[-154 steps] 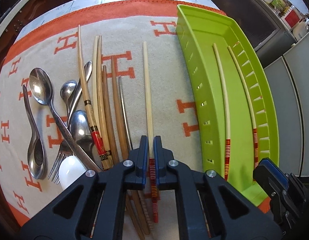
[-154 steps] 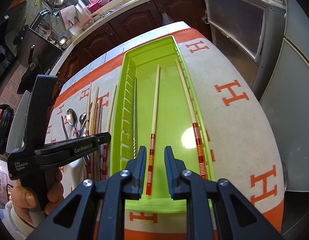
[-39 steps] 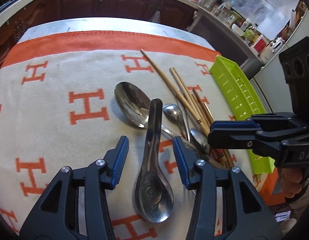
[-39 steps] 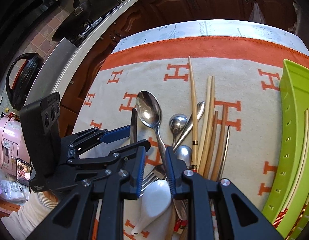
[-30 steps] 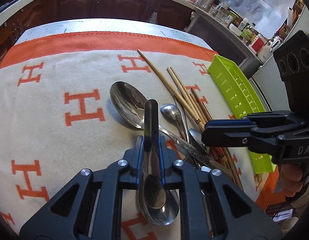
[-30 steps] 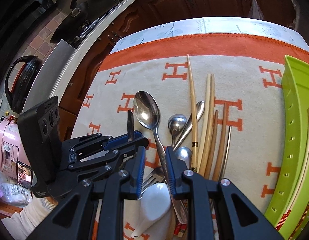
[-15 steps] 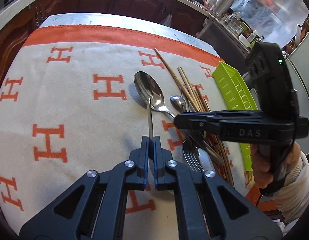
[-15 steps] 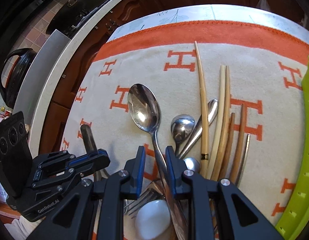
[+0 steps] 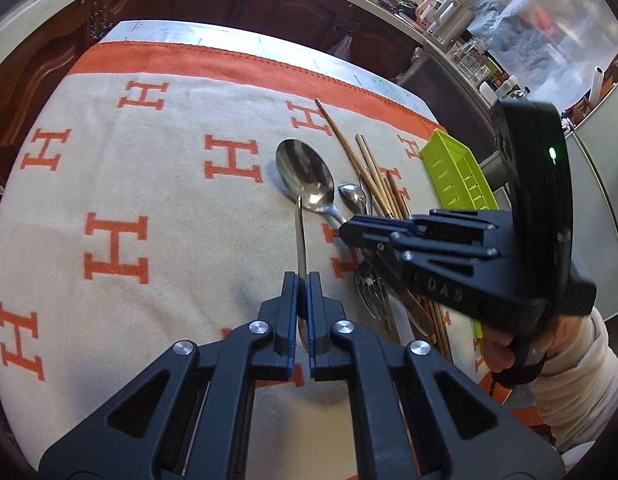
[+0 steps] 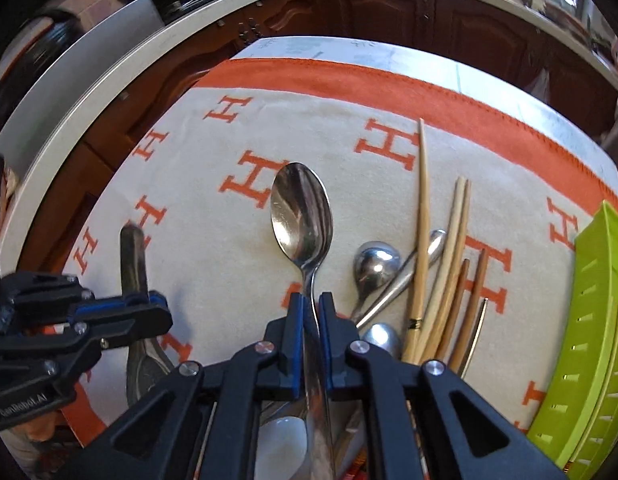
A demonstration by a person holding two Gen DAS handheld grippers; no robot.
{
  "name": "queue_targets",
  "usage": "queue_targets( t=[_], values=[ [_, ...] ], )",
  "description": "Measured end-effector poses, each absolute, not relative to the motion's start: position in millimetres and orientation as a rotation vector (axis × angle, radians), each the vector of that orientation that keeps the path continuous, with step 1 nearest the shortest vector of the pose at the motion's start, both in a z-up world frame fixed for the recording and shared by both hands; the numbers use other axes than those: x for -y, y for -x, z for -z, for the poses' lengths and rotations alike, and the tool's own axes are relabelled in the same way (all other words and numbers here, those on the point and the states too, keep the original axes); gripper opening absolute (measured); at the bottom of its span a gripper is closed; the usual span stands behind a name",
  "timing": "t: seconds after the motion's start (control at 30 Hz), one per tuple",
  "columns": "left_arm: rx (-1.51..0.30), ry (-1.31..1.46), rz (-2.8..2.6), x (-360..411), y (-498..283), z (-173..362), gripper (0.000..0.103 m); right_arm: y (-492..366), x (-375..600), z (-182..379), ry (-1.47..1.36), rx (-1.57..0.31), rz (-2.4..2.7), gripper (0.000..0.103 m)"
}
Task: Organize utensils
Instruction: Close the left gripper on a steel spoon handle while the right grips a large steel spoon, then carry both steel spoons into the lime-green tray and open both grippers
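Inspecting both wrist views, we find the left gripper (image 9: 303,280) pressed together on a flat-handled steel soup spoon (image 9: 300,236), held edge-on and lifted clear of the cream cloth with orange H letters (image 9: 157,208). We note the right gripper (image 10: 311,300) has just been closing, and its blue pads now pinch the slim handle of a large shiny steel tablespoon (image 10: 301,216) whose bowl lies on the cloth, pointing away. Beside it we record a small steel teaspoon (image 10: 375,264), a bundle of wooden chopsticks (image 10: 449,264), a steel fork (image 9: 371,288) and a white ceramic spoon (image 10: 281,444) (partly hidden under the right gripper). A lime-green perforated plastic tray (image 10: 597,320) stands at the cloth's right side.
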State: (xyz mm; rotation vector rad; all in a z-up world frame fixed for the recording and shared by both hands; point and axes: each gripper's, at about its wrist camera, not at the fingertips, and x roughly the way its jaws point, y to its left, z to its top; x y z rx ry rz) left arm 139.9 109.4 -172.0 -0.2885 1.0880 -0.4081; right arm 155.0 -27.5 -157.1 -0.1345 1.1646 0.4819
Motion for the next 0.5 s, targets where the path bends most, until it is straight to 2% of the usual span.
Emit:
queue_targets(
  t=[0.33,0.5],
  values=[
    [-1.076,0.302,0.386,-122.0,-126.6,159.2,0.002,-124.5,2.2,151.4,0.312,-1.049,-0.486,0.002],
    [-1.091,0.303,0.383,-120.5,-124.6,161.2,0.002,-131.5,11.6,148.8,0.244,-1.077,-0.494,0.003]
  ],
)
